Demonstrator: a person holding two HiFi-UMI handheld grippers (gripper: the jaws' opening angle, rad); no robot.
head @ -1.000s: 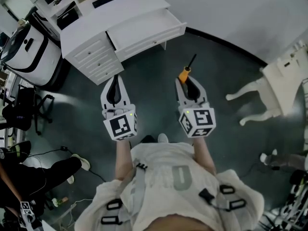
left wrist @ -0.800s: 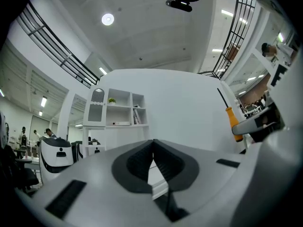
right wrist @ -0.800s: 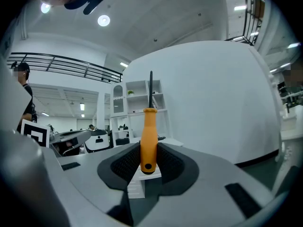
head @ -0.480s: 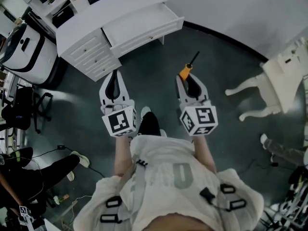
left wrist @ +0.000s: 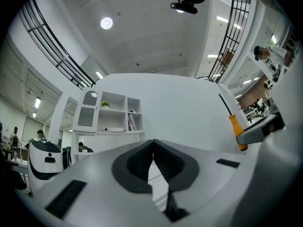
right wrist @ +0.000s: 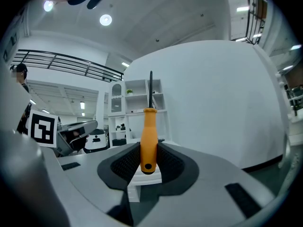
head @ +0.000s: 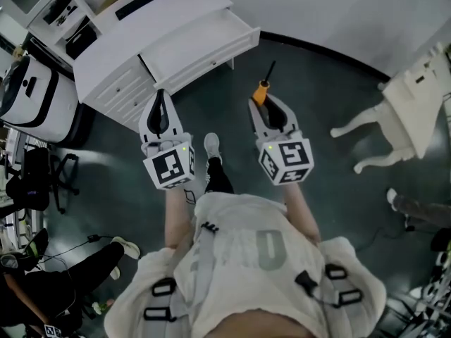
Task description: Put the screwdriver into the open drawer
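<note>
We look down on a dark floor [head: 331, 83] that fills most of the head view. At the upper left stands the white table [head: 169, 21], its top drawer [head: 211, 53] pulled open toward the frame's middle. Our own torso takes up the bottom centre, and a white chair [head: 416, 97] sits at the right edge.

The left tongs [head: 159, 104] hang left of centre, just below the table's corner. In their own view [left wrist: 152, 148] the tips meet with nothing between them.

The right tongs [head: 266, 108], right of centre, are clamped [right wrist: 148, 150] on the orange handle of the screwdriver [right wrist: 148, 136]. It [head: 263, 89] is over the floor, below and right of the drawer and apart from it, with its black shaft pointing toward the top of the frame.
</note>
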